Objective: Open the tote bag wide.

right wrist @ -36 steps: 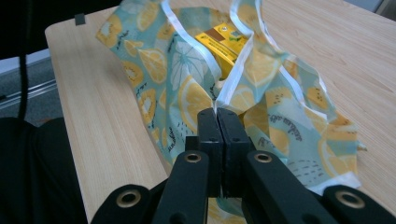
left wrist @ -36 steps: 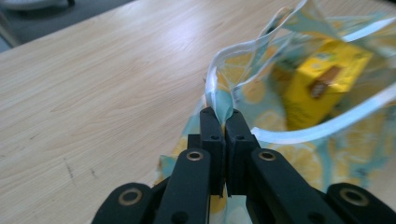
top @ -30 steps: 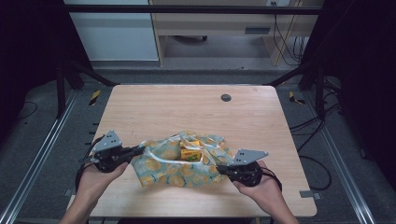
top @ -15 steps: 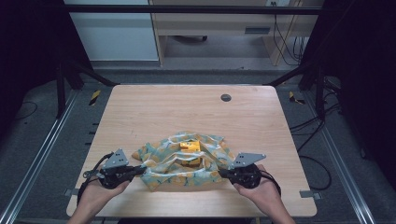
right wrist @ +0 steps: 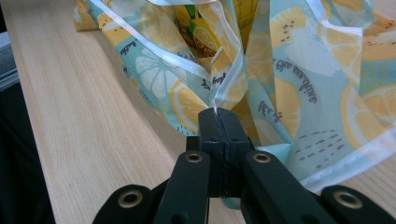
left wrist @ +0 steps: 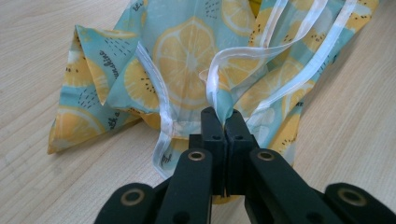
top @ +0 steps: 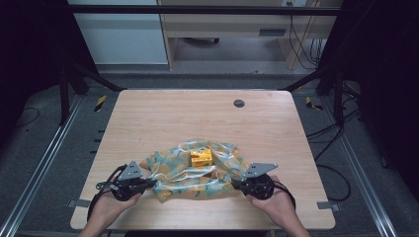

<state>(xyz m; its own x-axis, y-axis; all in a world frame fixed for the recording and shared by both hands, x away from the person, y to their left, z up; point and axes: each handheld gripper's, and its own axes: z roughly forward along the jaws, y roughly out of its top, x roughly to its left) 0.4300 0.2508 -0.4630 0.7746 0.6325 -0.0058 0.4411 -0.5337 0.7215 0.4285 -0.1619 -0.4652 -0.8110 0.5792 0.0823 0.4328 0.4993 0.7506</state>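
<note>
A: Where does the lemon-print bag (top: 190, 174) lie?
B: On the table (top: 197, 113), near its front edge, a yellow box (top: 201, 157) inside.
A: And the grippers?
B: Left gripper (left wrist: 225, 122) and right gripper (right wrist: 217, 120) each pinch the bag's rim, jaws pressed together

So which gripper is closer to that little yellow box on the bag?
Right, though only slightly. The right gripper is just below-right of the yellow box; the left gripper sits farther, below-left. Both pinch the lemon-print bag.
</note>
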